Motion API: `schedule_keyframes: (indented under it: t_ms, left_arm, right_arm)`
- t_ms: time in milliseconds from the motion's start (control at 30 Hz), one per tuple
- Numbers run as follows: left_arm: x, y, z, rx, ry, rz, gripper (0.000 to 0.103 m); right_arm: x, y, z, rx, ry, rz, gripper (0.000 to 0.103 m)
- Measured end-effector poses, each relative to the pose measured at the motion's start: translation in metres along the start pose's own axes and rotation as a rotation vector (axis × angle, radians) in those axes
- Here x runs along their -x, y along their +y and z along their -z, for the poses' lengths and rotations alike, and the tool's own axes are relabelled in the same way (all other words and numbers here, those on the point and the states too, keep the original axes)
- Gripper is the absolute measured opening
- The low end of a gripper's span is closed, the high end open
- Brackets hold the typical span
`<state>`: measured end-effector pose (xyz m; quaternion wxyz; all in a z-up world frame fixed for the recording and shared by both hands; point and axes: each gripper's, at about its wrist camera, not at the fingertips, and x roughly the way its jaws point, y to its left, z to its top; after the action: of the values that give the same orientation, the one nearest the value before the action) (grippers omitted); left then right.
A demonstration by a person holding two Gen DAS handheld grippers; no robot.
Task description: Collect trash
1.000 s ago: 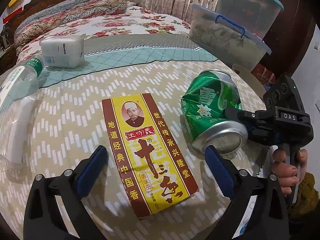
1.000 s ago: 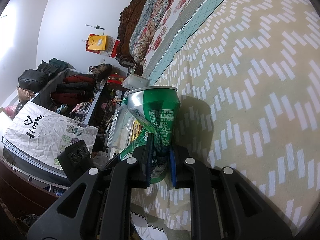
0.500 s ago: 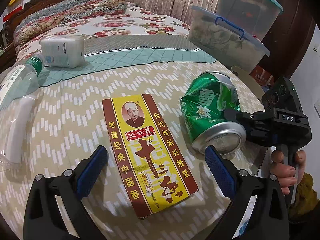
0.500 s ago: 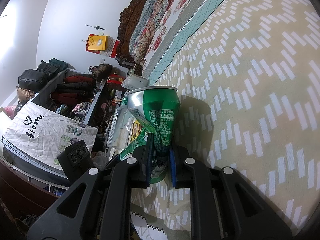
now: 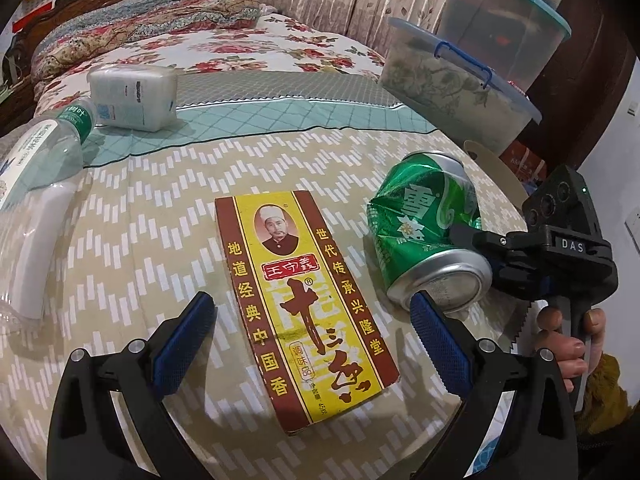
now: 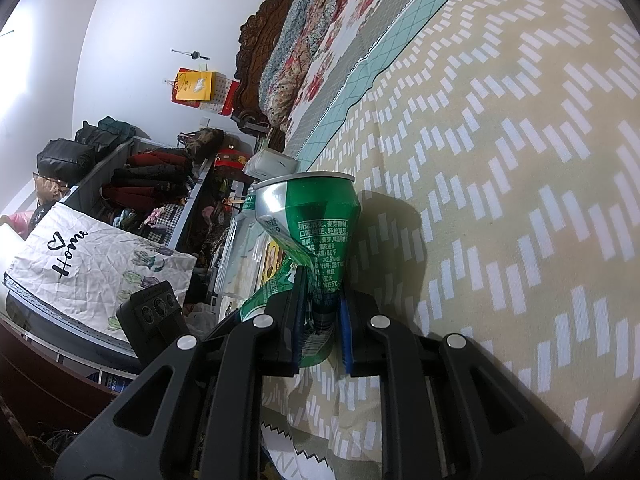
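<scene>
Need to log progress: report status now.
Right gripper shut on crushed can. Left gripper open over spice box, not touching. Bottle and tissue pack uncollected. Nothing in the way.

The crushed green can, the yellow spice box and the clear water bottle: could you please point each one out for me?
crushed green can (image 5: 424,224), left wrist view, on its dented green side.
yellow spice box (image 5: 304,300), left wrist view, on its printed top face.
clear water bottle (image 5: 44,148), left wrist view, on its labelled body.
</scene>
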<state>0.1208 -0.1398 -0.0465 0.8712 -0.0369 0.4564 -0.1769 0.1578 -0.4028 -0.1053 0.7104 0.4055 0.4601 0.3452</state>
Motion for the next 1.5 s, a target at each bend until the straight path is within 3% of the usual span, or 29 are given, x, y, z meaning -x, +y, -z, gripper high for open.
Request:
schedule_keyframes:
  t_ms: [1500]
  left_arm:
    - [-0.0035, -0.0026, 0.0016, 0.006, -0.011, 0.012, 0.094]
  right_arm:
    - [-0.0002, -0.0009, -0.0018, 0.001, -0.001, 0.001, 0.017]
